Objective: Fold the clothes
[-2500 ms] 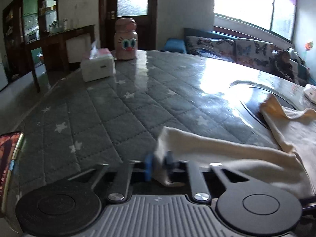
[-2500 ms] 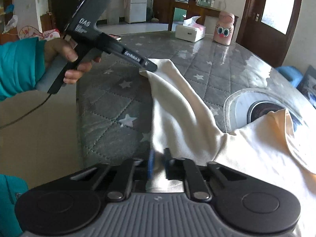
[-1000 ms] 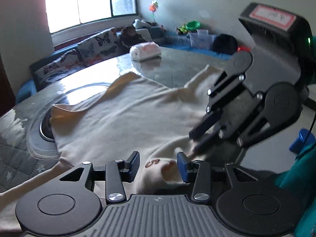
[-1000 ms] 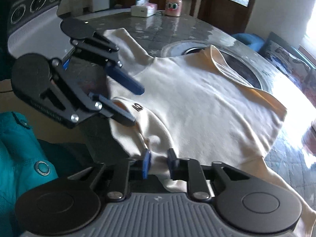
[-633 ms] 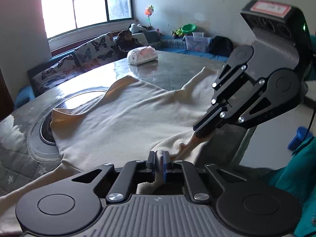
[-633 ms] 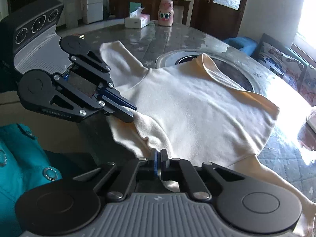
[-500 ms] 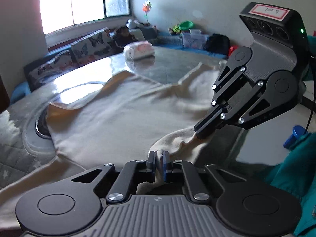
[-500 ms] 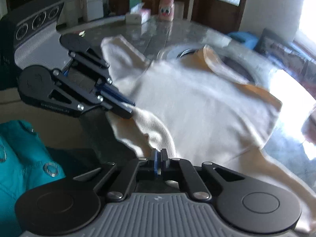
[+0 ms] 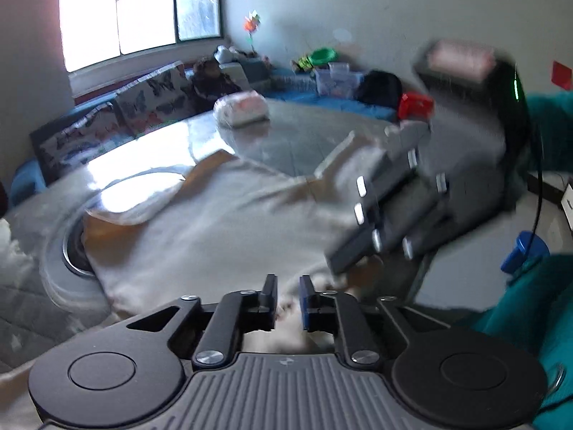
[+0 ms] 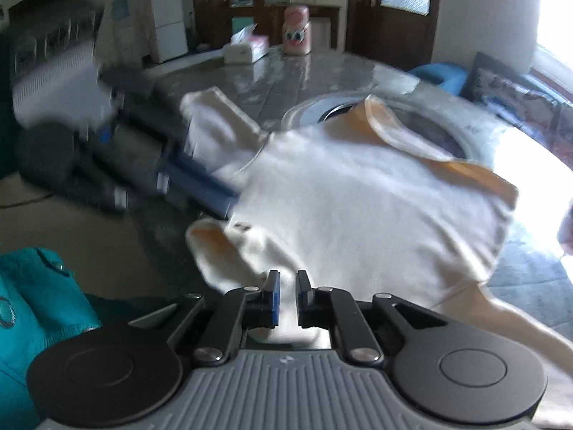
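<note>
A cream shirt (image 10: 358, 200) lies spread flat on the tabletop (image 10: 286, 71), its collar toward 1 o'clock in the right wrist view and one sleeve reaching toward 11 o'clock. The right tongs (image 10: 285, 295) sit at the shirt's near hem with a narrow gap between the fingers and cloth showing in that gap; whether they pinch it I cannot tell. A folded-over lump of hem lies just beside them at 10 o'clock. The left tongs (image 9: 287, 297) show the same picture: a small gap, pale cloth under and between the fingers, grip unclear.

The tabletop is large and round under a glossy clear sheet, with a grey quilted star-print cover (image 9: 21, 308) and a round inset (image 10: 343, 111) near the collar.

Each view shows the other tool, blurred: the right one at 3 o'clock in the left wrist view, the left one at 9 o'clock in the right wrist view. Only the left wrist view shows the window (image 9: 143, 14), the butterfly-print sofa (image 9: 136, 107) and a wrapped packet (image 9: 241, 109) on the far tabletop. Only the right wrist view shows the tissue box (image 10: 247, 50), the pink owl-faced bottle (image 10: 296, 36), a white fridge (image 10: 166, 18) and a dark door (image 10: 394, 10). Teal sleeves (image 10: 39, 308) edge both views.
</note>
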`<act>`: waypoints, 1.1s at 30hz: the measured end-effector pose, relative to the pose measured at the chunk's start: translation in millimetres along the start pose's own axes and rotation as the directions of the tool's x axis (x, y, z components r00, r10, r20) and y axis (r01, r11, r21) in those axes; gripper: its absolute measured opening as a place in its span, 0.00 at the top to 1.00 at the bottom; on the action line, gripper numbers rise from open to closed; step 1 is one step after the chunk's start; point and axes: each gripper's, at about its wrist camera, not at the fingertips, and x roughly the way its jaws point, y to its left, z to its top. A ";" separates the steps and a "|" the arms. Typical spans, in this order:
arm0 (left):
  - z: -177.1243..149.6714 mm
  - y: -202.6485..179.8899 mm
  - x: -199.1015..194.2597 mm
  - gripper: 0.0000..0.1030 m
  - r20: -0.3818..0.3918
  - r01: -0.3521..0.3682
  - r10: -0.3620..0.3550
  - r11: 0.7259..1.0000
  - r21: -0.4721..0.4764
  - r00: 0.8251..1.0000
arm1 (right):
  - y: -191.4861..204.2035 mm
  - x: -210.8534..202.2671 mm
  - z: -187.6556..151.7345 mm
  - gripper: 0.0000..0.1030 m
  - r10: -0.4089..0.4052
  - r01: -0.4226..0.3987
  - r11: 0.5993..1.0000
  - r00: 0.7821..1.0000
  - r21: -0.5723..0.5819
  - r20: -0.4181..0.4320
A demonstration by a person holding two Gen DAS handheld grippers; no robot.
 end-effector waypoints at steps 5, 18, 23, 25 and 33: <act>10.8 31.3 11.9 0.57 -0.023 -0.151 0.150 0.987 -0.046 0.988 | -18.5 -3.1 6.2 0.85 -0.027 0.026 0.999 1.000 0.021 0.008; 30.7 133.6 89.9 0.58 -0.179 -0.255 0.227 0.955 -0.153 0.957 | -156.7 -3.5 44.7 0.78 -0.243 0.218 0.936 0.968 0.275 0.060; 37.0 149.7 122.2 0.58 -0.230 -0.209 0.175 0.969 -0.133 0.957 | -197.5 24.0 56.7 0.78 -0.242 0.220 0.921 0.970 0.323 0.029; 43.2 154.4 128.9 0.58 -0.228 -0.196 0.164 0.972 -0.126 0.960 | -206.0 34.3 59.1 0.78 -0.229 0.211 0.922 0.973 0.325 0.019; 60.9 184.7 151.6 0.57 -0.219 -0.223 0.186 0.962 -0.160 0.958 | -228.3 65.5 69.2 0.78 -0.199 0.192 0.924 0.980 0.329 -0.015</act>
